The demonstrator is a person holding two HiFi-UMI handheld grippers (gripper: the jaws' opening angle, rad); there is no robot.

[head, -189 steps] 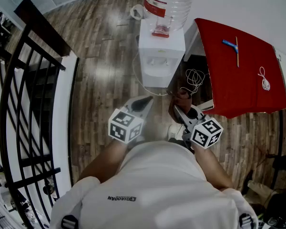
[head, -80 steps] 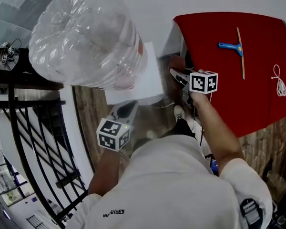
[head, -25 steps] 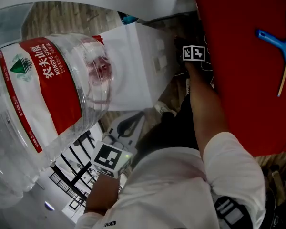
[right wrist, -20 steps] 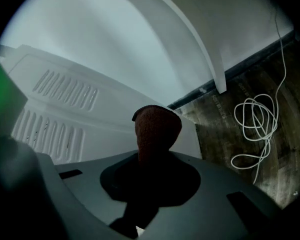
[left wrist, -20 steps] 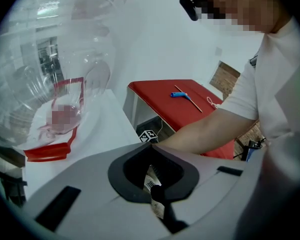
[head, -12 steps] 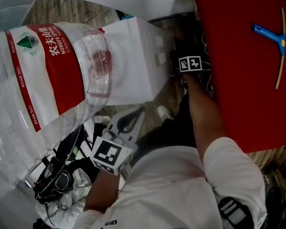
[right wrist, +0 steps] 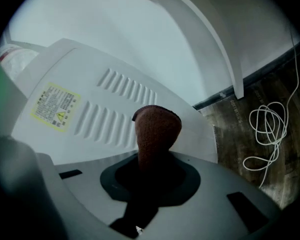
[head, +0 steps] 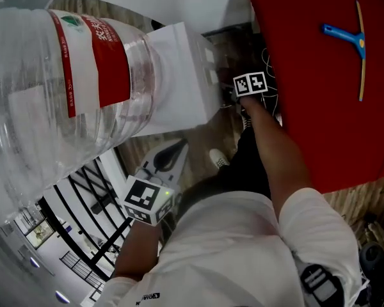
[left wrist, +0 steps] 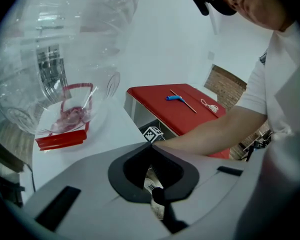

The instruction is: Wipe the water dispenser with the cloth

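Note:
The white water dispenser carries a big clear bottle with a red label. My right gripper reaches to the dispenser's rear side, shut on a brown cloth. In the right gripper view the cloth's folded end pokes out of the jaws against the vented back panel, next to a yellow warning sticker. My left gripper hangs back by my body, shut and holding nothing; the bottle's neck and the dispenser top lie ahead of it.
A red table stands right beside the dispenser, with a blue squeegee on it. A coiled white cable lies on the wood floor behind the dispenser. A black railing runs at lower left. The wall is close behind.
I have walked from the dispenser's front to over its top. The right gripper with the cloth reached round to the back panel and stays there; the left gripper has hardly moved.

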